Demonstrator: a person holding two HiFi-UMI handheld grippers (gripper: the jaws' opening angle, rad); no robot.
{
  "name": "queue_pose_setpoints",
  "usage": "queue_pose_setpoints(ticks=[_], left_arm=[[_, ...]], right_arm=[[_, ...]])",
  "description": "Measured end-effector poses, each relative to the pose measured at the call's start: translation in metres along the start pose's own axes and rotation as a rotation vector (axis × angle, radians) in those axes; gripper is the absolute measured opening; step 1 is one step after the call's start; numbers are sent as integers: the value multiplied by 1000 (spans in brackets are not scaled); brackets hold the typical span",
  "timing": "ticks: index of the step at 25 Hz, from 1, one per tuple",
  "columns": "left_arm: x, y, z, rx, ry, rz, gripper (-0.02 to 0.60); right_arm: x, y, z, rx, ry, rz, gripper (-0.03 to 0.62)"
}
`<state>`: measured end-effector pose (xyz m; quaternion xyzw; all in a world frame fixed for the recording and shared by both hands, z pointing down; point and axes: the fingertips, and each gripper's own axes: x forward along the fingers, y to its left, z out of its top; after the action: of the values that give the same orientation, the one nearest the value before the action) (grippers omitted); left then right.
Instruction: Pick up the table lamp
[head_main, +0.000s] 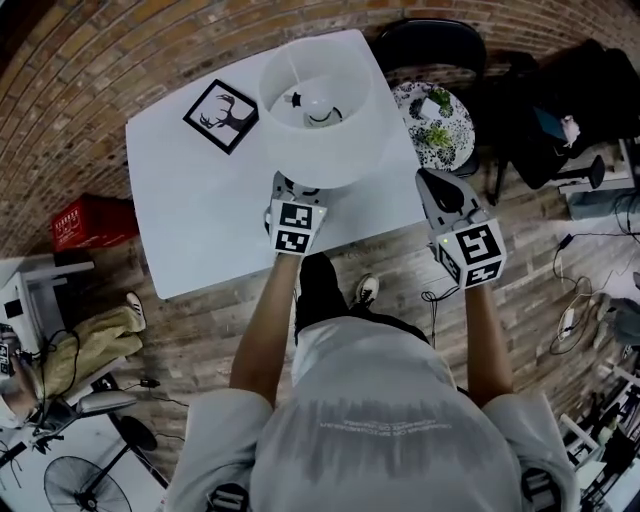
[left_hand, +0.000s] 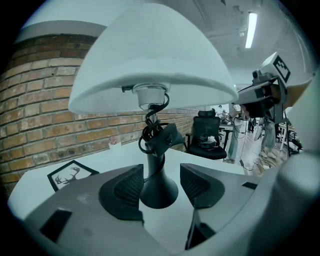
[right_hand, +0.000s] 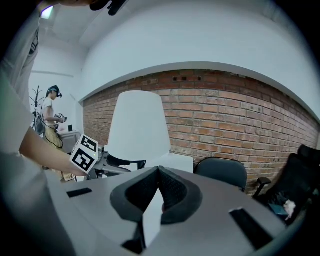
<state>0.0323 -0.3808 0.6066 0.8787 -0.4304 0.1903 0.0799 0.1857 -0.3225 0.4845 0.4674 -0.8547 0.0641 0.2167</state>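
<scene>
While the table lamp (head_main: 315, 110) stands upright near the far edge of the white table (head_main: 200, 200), the left gripper (head_main: 292, 200) reaches in low under its wide white shade (left_hand: 150, 55). Seen from the left gripper view, its two dark jaws are spread apart, one on each side of the lamp's black flared base (left_hand: 158, 192). The slim stem, with a black cord wound around it, rises between them. The left-hand jaw looks very close to the base, but neither jaw is pressing on it.

The right gripper (head_main: 432, 180) hangs beyond the table's right edge, well apart from the lamp. Its jaws are pressed together with nothing of the scene between them. A framed deer picture (head_main: 221, 116) lies flat on the table to the left of the lamp.

The step in hand appears to be the approach and line-up for the grasp. The next move probably calls for squeezing the left jaws onto the narrow part just above the base, then lifting straight up. The broad shade could make the lamp top-heavy, so it may tip if gripped off-centre.
</scene>
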Motion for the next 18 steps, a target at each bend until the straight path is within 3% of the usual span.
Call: queue_pose_setpoints(ticks=[18], left_arm=[[30, 4, 0, -6, -20, -27, 229]], right_arm=[[10, -14, -14, 18, 47, -25, 2]])
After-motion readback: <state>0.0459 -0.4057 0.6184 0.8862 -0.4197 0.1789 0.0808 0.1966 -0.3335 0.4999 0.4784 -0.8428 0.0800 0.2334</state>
